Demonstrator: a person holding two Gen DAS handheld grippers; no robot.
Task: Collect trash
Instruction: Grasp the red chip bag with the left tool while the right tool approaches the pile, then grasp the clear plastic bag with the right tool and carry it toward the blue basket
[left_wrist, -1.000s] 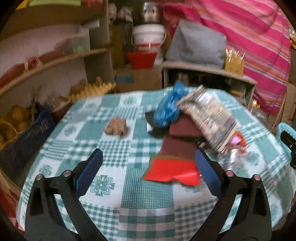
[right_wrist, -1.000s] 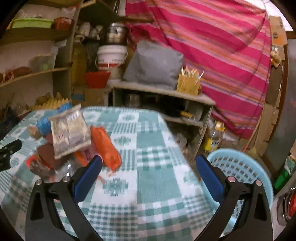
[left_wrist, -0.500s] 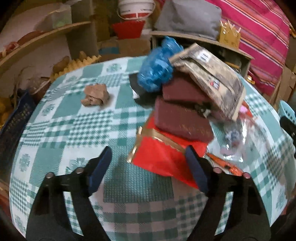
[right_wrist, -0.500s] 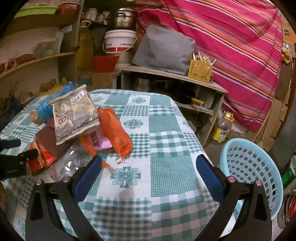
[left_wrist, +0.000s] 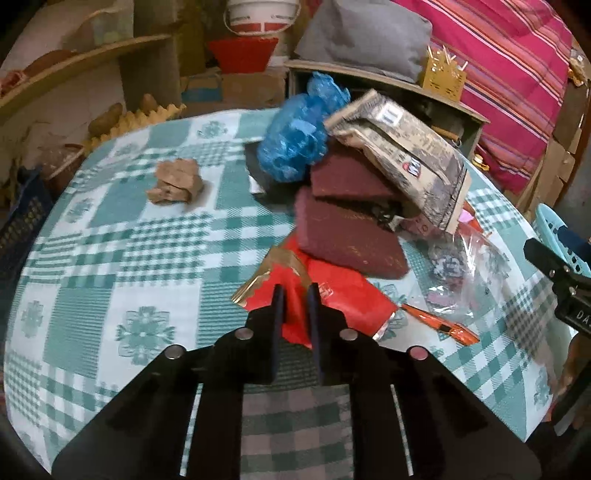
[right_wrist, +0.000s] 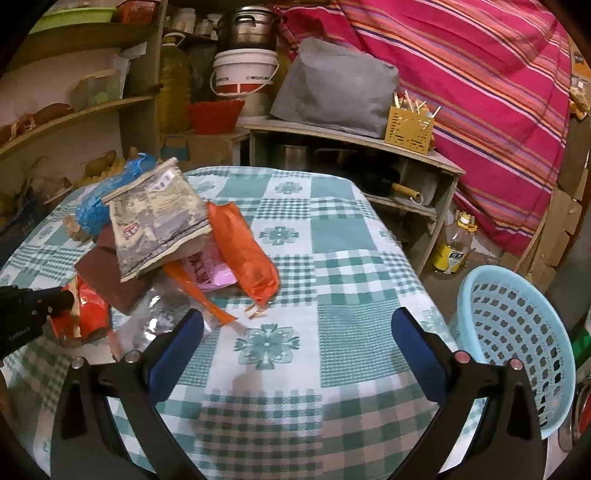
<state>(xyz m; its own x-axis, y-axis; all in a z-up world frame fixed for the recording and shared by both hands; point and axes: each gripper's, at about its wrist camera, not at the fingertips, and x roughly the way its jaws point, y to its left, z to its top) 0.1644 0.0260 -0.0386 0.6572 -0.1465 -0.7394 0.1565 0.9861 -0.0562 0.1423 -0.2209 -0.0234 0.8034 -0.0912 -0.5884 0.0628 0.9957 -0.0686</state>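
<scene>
A pile of trash lies on the green checked tablecloth (left_wrist: 122, 229). My left gripper (left_wrist: 295, 288) has its jaws closing, and they pinch the near edge of the red foil wrapper (left_wrist: 347, 295). Behind the wrapper are maroon pieces (left_wrist: 347, 236), a blue plastic bag (left_wrist: 299, 136) and a grey printed packet (left_wrist: 413, 162). In the right wrist view my right gripper (right_wrist: 297, 314) hangs open over bare cloth with nothing between its fingers. To its left lie an orange bag (right_wrist: 243, 251), a pink wrapper (right_wrist: 207, 269) and a clear bag (right_wrist: 159, 314).
A light blue perforated basket (right_wrist: 517, 332) stands off the table's right edge. A crumpled brown paper (left_wrist: 175, 181) lies apart at the left. Shelves, a white bucket (right_wrist: 243, 77), a low cabinet with a grey cushion (right_wrist: 332, 88) and a striped pink cloth stand behind.
My left gripper dropped toward the red wrapper and its wide-open jaws came together on the wrapper's edge. My right gripper tilted down a little and stayed open.
</scene>
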